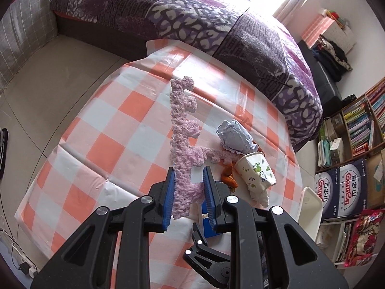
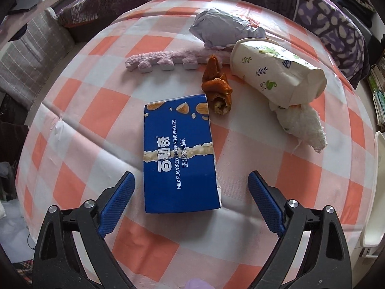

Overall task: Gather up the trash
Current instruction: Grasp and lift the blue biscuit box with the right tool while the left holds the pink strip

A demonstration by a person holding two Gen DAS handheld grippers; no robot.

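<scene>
Blue pads up close: the left gripper (image 1: pixel 189 187) pinches a fuzzy pink strip (image 1: pixel 184 125), jaws narrow around its near end, the rest of it stretching away above the checked cloth (image 1: pixel 101 125). Over to the right gripper (image 2: pixel 191 190), jaws spread wide and gripping nothing, poised either side of the near end of the blue box (image 2: pixel 179 154), which lies flat on the cloth. Beyond the box, touching its far corner, sits an orange peel (image 2: pixel 217 89). Right of that a paper cup (image 2: pixel 274 77) lies on its side over a white tissue (image 2: pixel 302 126). Behind them, crumpled grey paper (image 2: pixel 221 29) rests on a second pink strip (image 2: pixel 163 59). A white bin (image 2: pixel 377 192) shows at the table's right edge.
</scene>
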